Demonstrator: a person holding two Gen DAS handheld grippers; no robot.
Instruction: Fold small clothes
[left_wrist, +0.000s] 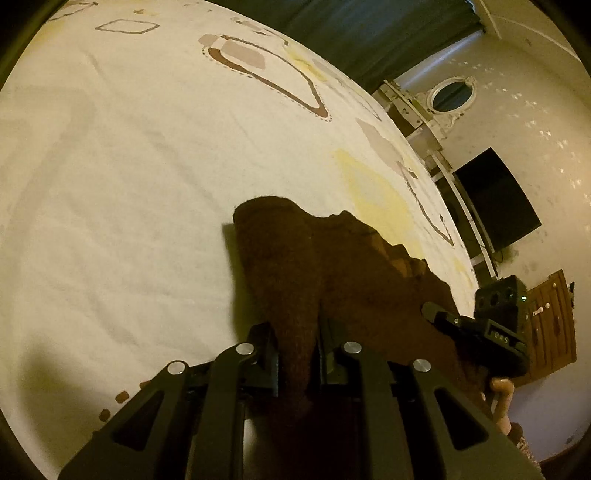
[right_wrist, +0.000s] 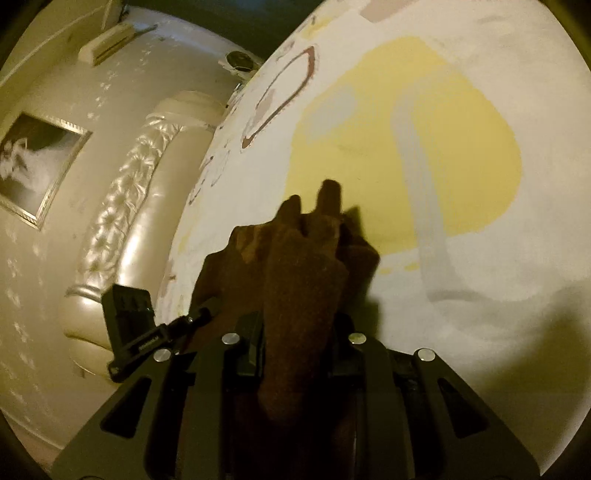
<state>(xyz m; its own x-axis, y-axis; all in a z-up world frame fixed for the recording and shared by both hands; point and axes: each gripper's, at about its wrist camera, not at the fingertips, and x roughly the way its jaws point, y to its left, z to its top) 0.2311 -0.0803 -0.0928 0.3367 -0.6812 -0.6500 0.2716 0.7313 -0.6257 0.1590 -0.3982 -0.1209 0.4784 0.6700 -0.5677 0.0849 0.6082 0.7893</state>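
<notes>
Only legible text: "DAS"-like lettering on the right gripper (left_wrist: 476, 328) body as seen from left wrist cam; label on the left gripper (right_wrist: 162, 332) in right cam too blurred to read. Task item = dark brown fuzzy garment (left_wrist: 332, 266), knit/fleece-like texture, bunched w/ ridged folds along its far edge, draped between both grippers above/on the bed sheet (left_wrist: 129, 166); contact w/ sheet can't be confirmed. Left gripper (left_wrist: 295, 354) fingers nearly closed, clamped on a bunched strip of the brown garment running back between them. Right gripper (right_wrist: 299, 343) fingers likewise pinched tight on a thick fold of the same garment (right_wrist: 303, 266), cloth filling the gap. Sheet off-white w/ brown outlined shapes, beige patches, pale yellow blotches. Left cam only: dark green curtain (left_wrist: 369, 33), oval framed mirror (left_wrist: 452, 94), dark screen (left_wrist: 495, 199), wooden cabinet (left_wrist: 550, 328), bit of person's hand (left_wrist: 502, 398) below right gripper. Right cam only: tufted cream headboard (right_wrist: 122, 218), framed b/w picture (right_wrist: 33, 162), wall AC unit (right_wrist: 110, 37), large yellow patch on sheet (right_wrist: 443, 147), two finger-like tips of the garment (right_wrist: 328, 195) sticking up at its far end.
</notes>
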